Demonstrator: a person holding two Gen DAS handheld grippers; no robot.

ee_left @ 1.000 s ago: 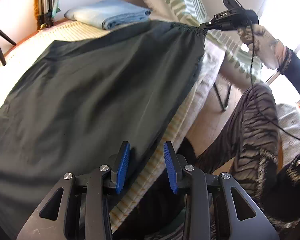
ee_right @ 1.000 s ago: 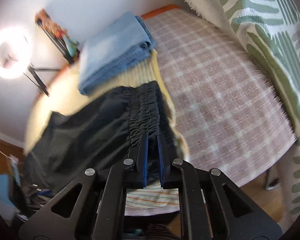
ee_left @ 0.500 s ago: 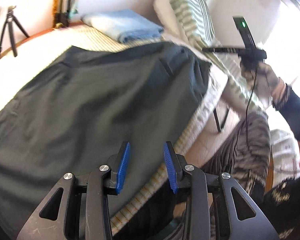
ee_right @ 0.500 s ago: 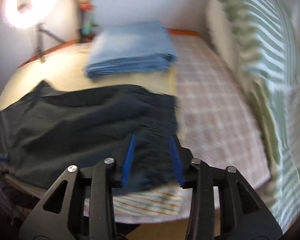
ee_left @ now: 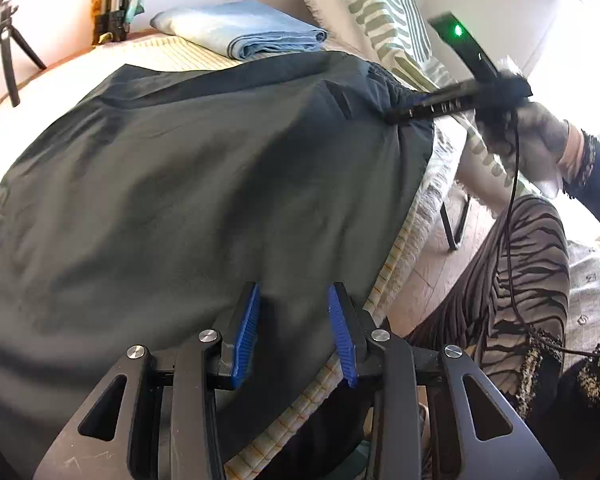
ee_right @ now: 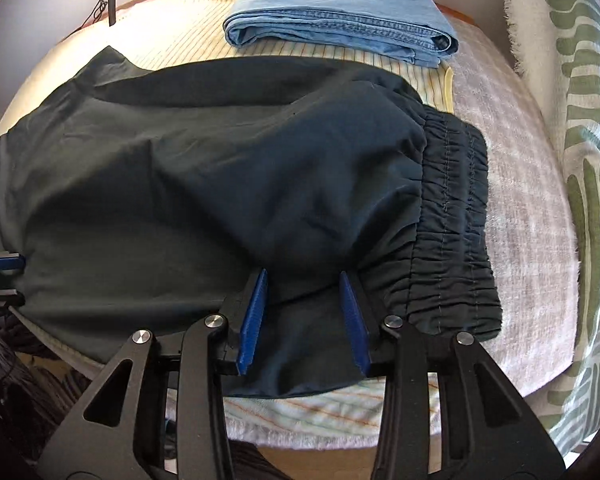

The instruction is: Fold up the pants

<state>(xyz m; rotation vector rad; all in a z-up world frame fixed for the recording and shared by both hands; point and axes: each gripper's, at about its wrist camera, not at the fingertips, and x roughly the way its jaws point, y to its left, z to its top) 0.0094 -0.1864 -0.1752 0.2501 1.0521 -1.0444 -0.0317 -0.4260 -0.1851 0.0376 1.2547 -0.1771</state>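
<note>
Where dark pants (ee_right: 204,184) spread, folded jeans (ee_right: 340,12) lie beyond

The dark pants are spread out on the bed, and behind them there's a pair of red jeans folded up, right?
Almost. The dark pants are spread out on the bed, and something folded does lie behind them, but the folded jeans are light blue, not red. The right wrist view shows this most clearly, with the stitched denim edges facing the camera.

Strong daylight glares white beside the striped pillow (ee_left: 376,12) at right; the dark pants (ee_left: 188,184) look dim, edges bend, one hand (ee_left: 540,136) is blurred.
</note>
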